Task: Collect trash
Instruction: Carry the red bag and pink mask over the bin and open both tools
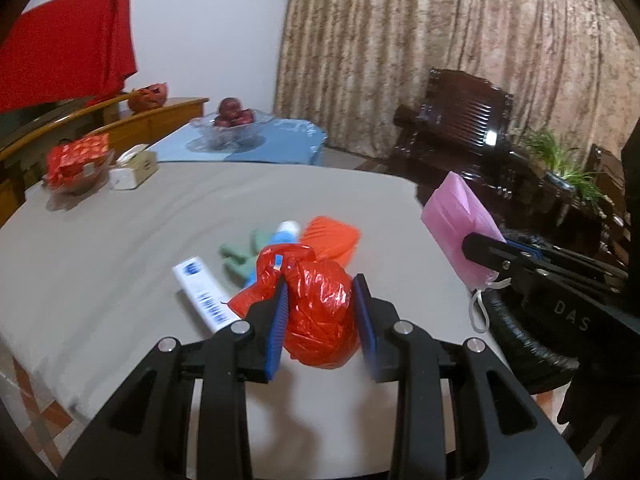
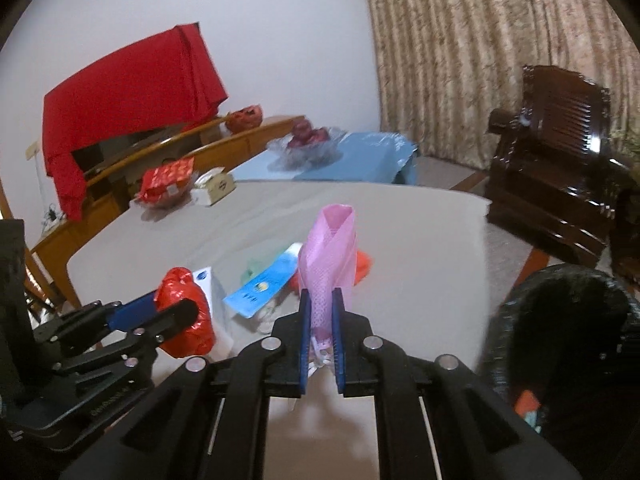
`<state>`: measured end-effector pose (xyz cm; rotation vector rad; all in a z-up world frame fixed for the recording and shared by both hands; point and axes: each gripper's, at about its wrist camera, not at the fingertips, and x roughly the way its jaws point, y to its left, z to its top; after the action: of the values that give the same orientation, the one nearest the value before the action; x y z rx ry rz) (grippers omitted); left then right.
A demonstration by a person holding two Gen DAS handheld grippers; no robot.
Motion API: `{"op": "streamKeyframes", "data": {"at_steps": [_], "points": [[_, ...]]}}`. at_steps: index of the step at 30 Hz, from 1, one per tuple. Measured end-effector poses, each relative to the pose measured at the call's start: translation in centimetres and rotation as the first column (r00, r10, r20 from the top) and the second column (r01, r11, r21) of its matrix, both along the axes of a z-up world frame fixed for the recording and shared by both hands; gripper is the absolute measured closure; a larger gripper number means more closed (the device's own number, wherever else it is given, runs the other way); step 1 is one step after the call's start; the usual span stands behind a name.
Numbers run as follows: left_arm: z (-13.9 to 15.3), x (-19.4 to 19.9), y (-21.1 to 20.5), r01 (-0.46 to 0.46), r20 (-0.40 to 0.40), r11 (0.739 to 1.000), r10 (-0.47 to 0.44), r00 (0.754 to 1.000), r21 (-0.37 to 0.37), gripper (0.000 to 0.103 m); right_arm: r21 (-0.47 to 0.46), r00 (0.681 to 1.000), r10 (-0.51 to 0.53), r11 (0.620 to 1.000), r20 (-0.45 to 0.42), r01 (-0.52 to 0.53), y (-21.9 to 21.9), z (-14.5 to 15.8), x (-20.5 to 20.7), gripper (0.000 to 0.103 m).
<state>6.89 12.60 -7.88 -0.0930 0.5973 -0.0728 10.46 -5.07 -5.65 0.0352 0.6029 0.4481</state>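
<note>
Bin (image 2: 568,320) lies off the table's right edge, nearer the right gripper (image 2: 320,312) clamping the pink mask (image 2: 332,248); left gripper (image 1: 320,300) grips the red bag (image 1: 320,312).

Left gripper (image 1: 320,300) and right gripper (image 2: 321,312) clamped.

red cloth (image 2: 132,92) on sideboard (image 2: 240,140) | fruit bowl (image 1: 230,122) on blue table (image 1: 280,140) | curtain (image 1: 440,40) | dark armchair (image 2: 560,152)
</note>
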Motion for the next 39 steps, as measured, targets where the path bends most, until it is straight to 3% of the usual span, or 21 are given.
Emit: {"op": "streamKeyframes", "data": {"at_steps": [8,20,39], "points": [[1.6,1.5,-6.5,0.119,0.037,0.993,-0.118,0.992,-0.006,0.073,0.005,0.992,-0.123,0.992,0.028,0.123,-6.7,1.6,-0.5,0.093],[2.2,3.5,-16.3,0.272,0.067,0.962,-0.271,0.96,-0.009,0.073,-0.007,0.951,-0.306,0.952,0.05,0.307,-16.4,2.2,-1.9,0.093],[-1.2,7.0,-28.6,0.453,0.016,0.891,-0.453,0.891,-0.02,0.073,-0.063,0.878,-0.477,0.878,-0.027,0.475,-26.5,-1.7,-2.2,0.093]]}}
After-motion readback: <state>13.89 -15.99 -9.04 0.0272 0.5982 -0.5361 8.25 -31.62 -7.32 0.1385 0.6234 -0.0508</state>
